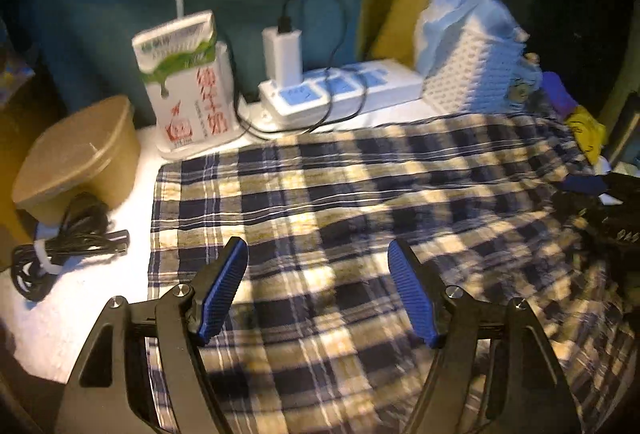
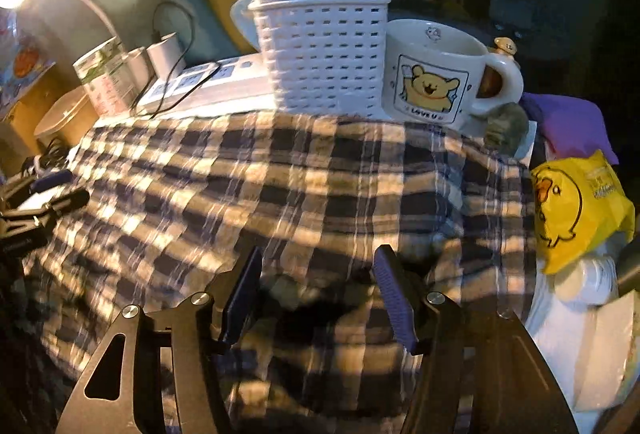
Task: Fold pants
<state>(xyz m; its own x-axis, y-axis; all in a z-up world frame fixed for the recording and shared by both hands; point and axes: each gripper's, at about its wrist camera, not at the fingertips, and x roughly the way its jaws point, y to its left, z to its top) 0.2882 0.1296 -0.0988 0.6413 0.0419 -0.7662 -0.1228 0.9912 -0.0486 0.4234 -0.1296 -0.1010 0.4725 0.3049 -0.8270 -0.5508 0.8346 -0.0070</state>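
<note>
Navy-and-cream plaid pants (image 1: 360,194); blue-padded black left gripper (image 1: 318,292); white basket (image 2: 324,62); yellow duck-printed bag (image 2: 580,210); brown tub (image 1: 80,154).

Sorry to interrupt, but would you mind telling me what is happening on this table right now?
A person with two handheld grippers is folding navy-and-cream plaid pants spread across the cluttered white table. The left gripper and the right gripper both hover open over the near part of the fabric, gripping nothing. A white woven basket and a bear-print mug stand along the pants' far edge.

Both wrist views close above plaid pants (image 1: 360,202), facing back clutter, sharing basket (image 2: 324,54)
</note>
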